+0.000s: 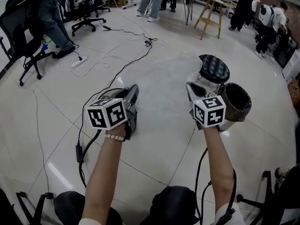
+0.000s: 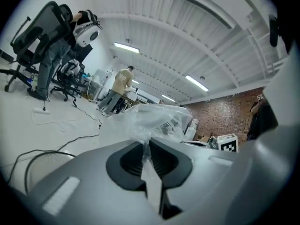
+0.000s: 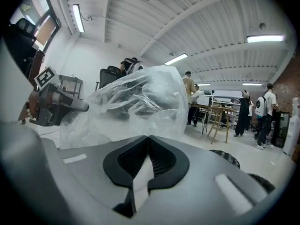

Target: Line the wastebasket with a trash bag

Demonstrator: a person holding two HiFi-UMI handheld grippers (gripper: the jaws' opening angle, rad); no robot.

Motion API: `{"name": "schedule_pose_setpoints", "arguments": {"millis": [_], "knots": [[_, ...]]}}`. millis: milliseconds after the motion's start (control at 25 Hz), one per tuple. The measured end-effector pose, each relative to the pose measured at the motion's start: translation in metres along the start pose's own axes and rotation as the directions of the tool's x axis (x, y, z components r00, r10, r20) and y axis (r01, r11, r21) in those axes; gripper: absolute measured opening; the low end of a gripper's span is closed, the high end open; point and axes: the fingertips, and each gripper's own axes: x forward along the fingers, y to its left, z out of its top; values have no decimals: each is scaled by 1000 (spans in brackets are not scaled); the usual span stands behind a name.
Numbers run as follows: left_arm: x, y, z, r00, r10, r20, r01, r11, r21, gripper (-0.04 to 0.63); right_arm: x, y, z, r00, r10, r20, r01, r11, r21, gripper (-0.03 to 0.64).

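The left tool is clamped shut on a pinch of the clear trash bag, and the right tool is closed on its other edge. The film is stretched between the 2 tools above the floor. A black mesh wastebasket stands just beside the right tool, with a second mesh basket behind it.

bright ceiling strip lights, fisheye-warped edges
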Motion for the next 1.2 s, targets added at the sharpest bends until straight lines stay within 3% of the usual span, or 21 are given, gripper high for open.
{"name": "schedule_pose_setpoints", "arguments": {"millis": [160,320,640,800,920,1000,1120,1200], "knots": [[-40,27,30,999,47,27,-47,999,-9,12,25,48,33,996,79,32,-78,996,-32,3],[-74,59,35,995,95,33,-94,995,-47,14,50,90,38,988,149,28,-148,988,-45,3],[-103,120,-10,982,176,-63,-182,977,-107,14,102,173,-15,954,278,-109,-289,952,-101,3],[-108,148,-27,974,210,-79,-220,964,-151,14,132,204,-44,943,281,-179,-306,943,-131,3],[-101,164,-44,972,197,-125,-218,958,-185,14,150,224,-60,918,307,-252,-350,926,-146,3],[-93,168,-57,974,164,-154,-196,954,-226,12,159,224,-54,928,267,-258,-315,934,-166,3],[-79,171,-67,971,129,-203,-181,948,-264,14,173,204,-25,963,154,-222,-195,965,-175,3],[-61,172,-74,965,83,-248,-158,942,-297,12,178,193,-13,971,63,-233,-126,955,-268,3]]}}
